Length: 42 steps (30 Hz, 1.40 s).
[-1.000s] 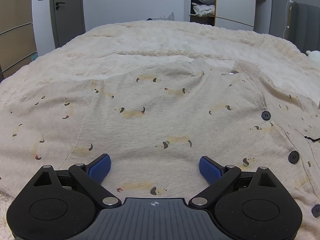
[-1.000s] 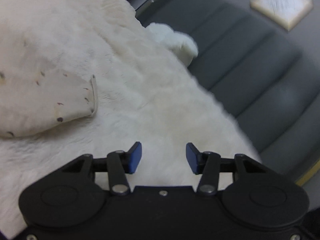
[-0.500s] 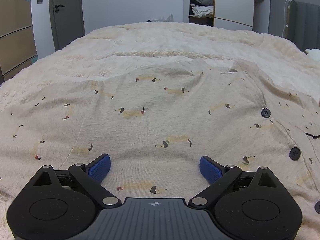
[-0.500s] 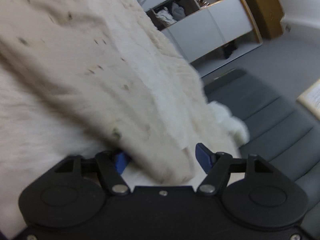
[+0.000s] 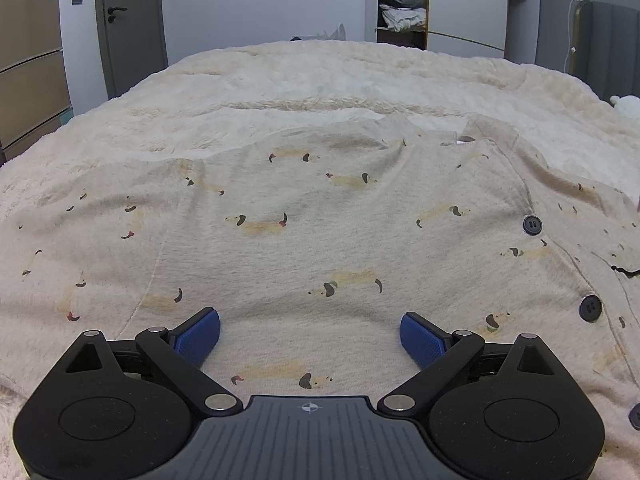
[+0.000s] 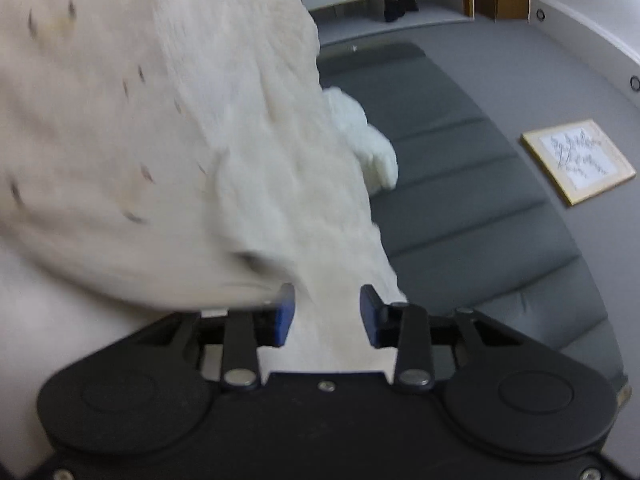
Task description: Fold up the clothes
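Lying flat on the bed [image 5: 360,76], the pajama top [image 5: 320,240] stretches ahead of the wide-open, empty left gripper [image 5: 310,338], while its sleeve [image 6: 120,160] drapes beside the right gripper [image 6: 326,316], fingers part-open around cloth, grip uncertain.

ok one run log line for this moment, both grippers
left gripper: open, over pajama shirt flat on blanket | right gripper: partly closed, blurred shirt fabric at its fingers, grip unclear | fold: not visibly made

Right tool [image 6: 326,314] swung over the shirt sleeve [image 6: 120,200], jaws narrower
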### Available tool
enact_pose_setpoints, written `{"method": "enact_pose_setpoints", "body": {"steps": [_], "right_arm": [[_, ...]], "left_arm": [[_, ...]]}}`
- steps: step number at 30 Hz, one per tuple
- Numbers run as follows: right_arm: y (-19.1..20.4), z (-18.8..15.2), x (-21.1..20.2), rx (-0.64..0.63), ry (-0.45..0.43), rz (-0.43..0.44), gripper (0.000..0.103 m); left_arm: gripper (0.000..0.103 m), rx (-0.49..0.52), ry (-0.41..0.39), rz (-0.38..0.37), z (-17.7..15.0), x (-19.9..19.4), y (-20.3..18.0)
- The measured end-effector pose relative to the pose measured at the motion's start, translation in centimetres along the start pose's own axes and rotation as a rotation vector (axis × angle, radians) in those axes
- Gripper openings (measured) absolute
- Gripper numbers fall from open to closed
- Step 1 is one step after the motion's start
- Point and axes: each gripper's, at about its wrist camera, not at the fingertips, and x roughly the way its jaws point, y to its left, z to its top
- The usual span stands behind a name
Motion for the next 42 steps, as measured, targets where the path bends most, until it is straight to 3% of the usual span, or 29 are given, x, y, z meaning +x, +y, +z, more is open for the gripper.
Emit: {"method": "enact_pose_setpoints", "body": {"steps": [3,6,7,10,12,16,17,20,25,29,31,33,38,42], "right_arm": [[-2.1,-2.6,-0.9,0.075,0.038,0.026,0.040],[-5.0,-4.2,-3.0,0.255,0.079,0.119,0.045],[-5.9,-4.2,-3.7,0.304,0.087,0.150,0.052],[-9.4,-4.5,-7.2,0.545,0.092,0.388,0.057],[-11.1,-4.5,-9.3,0.643,0.068,0.550,0.058],[-12.5,-3.0,-14.5,0.772,0.014,0.793,0.063],[-12.4,-2.4,-16.5,0.814,-0.003,0.895,0.064],[-11.3,-0.1,-20.4,0.836,-0.039,1.124,0.064],[-7.2,2.5,-26.2,0.820,-0.050,1.377,0.065],[-4.1,3.4,-26.9,0.894,0.072,1.511,0.064],[-2.8,3.0,-26.6,0.971,0.138,1.595,0.063],[-1.9,2.5,-26.8,1.037,0.175,1.661,0.062],[-2.2,0.7,-26.8,1.098,0.187,1.780,0.058],[-2.7,-0.3,-28.0,1.047,0.149,1.777,0.058]], "left_arm": [[0.096,0.000,-0.004,-0.003,-0.1,-0.1,0.1],[0.096,0.010,-0.009,-0.003,-0.2,-0.2,0.0],[0.096,0.013,-0.011,-0.003,-0.3,-0.3,0.0],[0.095,0.047,-0.016,-0.009,-0.1,-1.3,-0.2],[0.095,0.064,-0.018,-0.034,0.3,-2.7,-0.1],[0.095,0.084,-0.027,-0.086,0.9,-5.9,0.3],[0.095,0.086,-0.019,-0.099,0.9,-6.9,0.6],[0.095,0.063,0.037,-0.153,0.3,-9.5,2.0],[0.095,-0.026,0.150,-0.182,-2.2,-11.8,5.9],[0.093,-0.253,0.244,-0.234,-4.8,-10.2,10.4],[0.093,-0.365,0.212,-0.327,-6.1,-9.4,12.2],[0.093,-0.406,0.170,-0.383,-6.7,-8.9,12.9],[0.093,-0.335,0.131,-0.550,-6.7,-8.0,10.7],[0.093,-0.281,0.134,-0.610,-6.5,-6.9,7.2]]}}
